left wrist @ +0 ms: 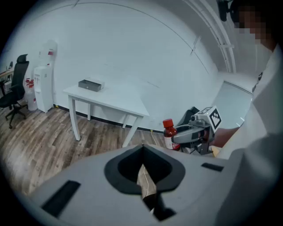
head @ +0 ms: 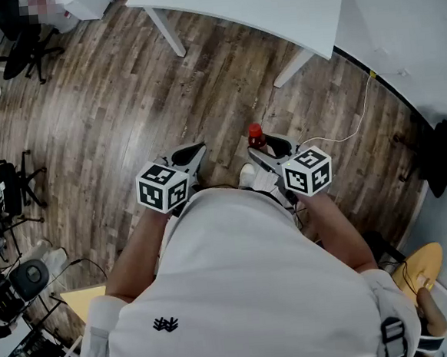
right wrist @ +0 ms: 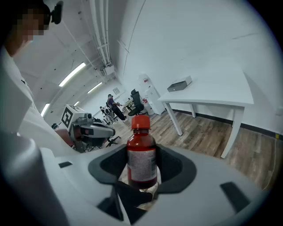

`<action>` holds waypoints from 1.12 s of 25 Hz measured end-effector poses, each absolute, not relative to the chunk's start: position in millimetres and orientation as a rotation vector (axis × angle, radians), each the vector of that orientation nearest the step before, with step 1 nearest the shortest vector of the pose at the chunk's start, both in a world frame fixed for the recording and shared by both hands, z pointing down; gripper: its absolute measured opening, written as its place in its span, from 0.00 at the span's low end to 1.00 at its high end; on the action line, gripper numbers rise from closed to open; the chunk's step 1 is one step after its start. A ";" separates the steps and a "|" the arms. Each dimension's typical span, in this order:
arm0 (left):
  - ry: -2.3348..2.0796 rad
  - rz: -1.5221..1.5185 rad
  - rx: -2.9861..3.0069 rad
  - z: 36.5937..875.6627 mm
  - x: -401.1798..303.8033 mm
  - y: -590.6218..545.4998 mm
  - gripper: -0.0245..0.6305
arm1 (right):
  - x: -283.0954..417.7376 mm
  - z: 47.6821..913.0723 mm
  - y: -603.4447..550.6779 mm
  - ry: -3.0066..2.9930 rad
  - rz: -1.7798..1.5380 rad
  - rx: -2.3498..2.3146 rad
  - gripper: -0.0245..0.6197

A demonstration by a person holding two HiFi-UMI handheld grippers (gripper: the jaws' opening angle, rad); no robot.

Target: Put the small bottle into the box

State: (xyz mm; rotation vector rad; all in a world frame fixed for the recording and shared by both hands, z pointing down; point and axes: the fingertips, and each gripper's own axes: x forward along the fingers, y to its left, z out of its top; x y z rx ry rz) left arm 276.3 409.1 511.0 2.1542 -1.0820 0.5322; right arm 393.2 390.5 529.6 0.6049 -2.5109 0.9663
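Observation:
A small bottle [right wrist: 142, 132] of dark red liquid with a red cap and a white label stands upright between the jaws of my right gripper [right wrist: 142, 155], which is shut on it. The head view shows its cap [head: 256, 134] at the right gripper [head: 264, 149] tips, close in front of the person's chest. My left gripper [head: 197, 151] hangs level beside it with its jaws together and nothing in them [left wrist: 142, 148]. A flat grey box [left wrist: 90, 84] lies on a white table [left wrist: 119, 99] across the room, also seen as the box [right wrist: 179, 84] in the right gripper view.
Wood-plank floor lies between the person and the white table [head: 272, 8]. A white cable [head: 361, 121] runs along the floor at right. Black office chairs [head: 23, 35] stand at far left, a water dispenser [left wrist: 44, 75] by the wall, and an orange object [head: 419, 266] at bottom right.

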 end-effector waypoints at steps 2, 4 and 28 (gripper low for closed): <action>-1.075 0.523 2.175 504.7 266.3 410.3 0.05 | 380.0 527.0 393.2 -2.503 0.966 0.613 0.36; -1.075 0.504 2.185 499.8 250.1 410.0 0.05 | 362.4 525.2 393.3 -2.492 0.959 0.612 0.36; -1.118 0.456 2.143 513.2 41.6 386.5 0.05 | 191.8 525.3 319.9 -2.379 1.161 0.767 0.36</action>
